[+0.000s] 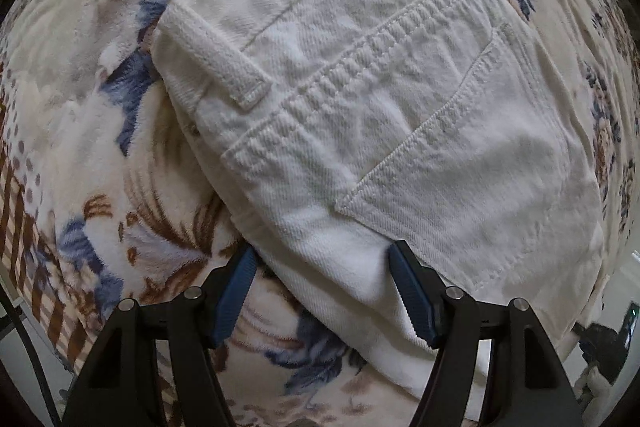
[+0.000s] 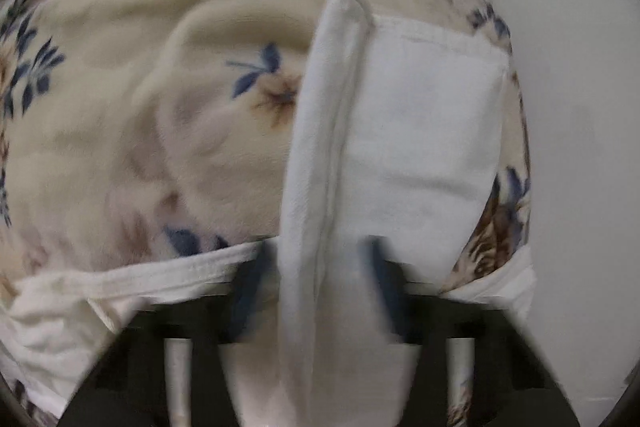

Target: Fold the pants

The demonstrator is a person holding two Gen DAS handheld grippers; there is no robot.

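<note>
The white pants lay on the floral blanket. The left gripper straddled the waist edge, jaws apart. The right gripper, blurred, appeared to pinch a raised leg fold. Next, presumably: carry that fold over.

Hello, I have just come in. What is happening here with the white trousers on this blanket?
A person with a gripper in each hand is folding white pants on a flowered blanket. The left gripper is open, with the folded edge near the back pocket between its fingers but not pinched. The right gripper has a raised fold of the white cloth between its fingers; the picture is blurred, so the grip itself is unclear.
</note>
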